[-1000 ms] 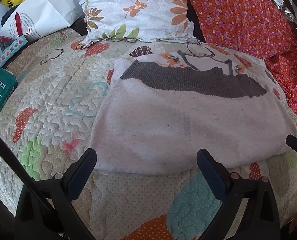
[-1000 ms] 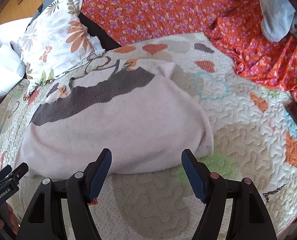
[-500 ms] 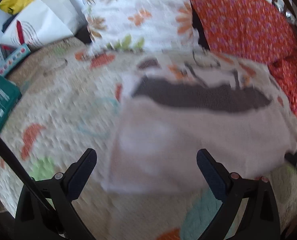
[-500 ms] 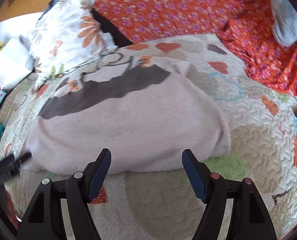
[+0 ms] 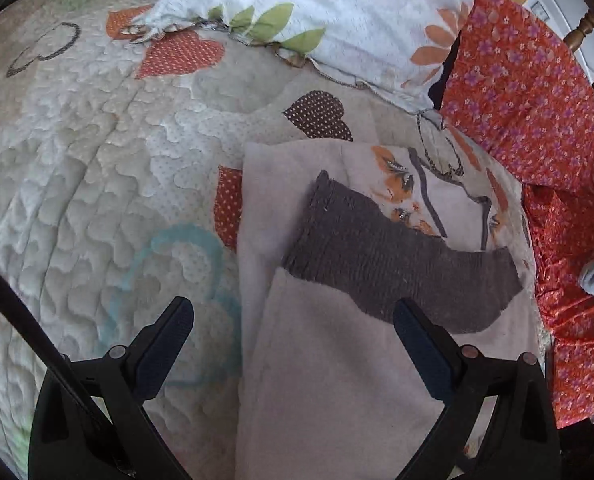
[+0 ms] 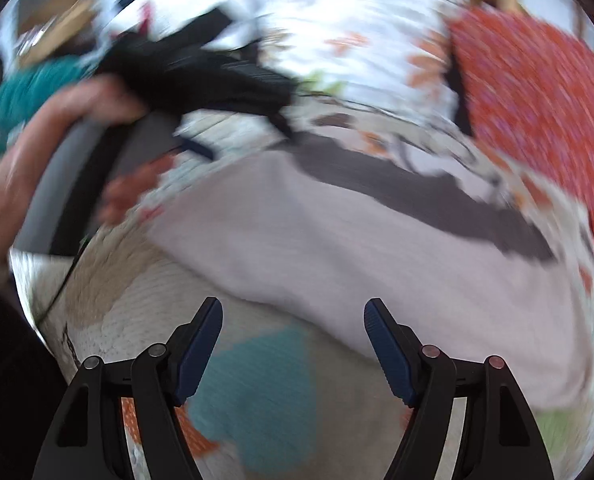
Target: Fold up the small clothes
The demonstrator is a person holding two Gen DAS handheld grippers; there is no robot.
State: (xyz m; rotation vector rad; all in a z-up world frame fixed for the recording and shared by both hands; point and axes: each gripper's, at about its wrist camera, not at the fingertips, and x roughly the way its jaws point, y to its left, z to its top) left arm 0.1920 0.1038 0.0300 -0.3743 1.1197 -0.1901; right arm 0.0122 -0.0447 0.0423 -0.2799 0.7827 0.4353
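A quilted bedspread with heart patches fills the frame. A floral pillow lies at the top, an orange flowered cloth upper right, touching it.

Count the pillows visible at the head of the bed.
2: a white floral pillow behind the folded garment, and an orange floral pillow to its right. Others may be hidden.
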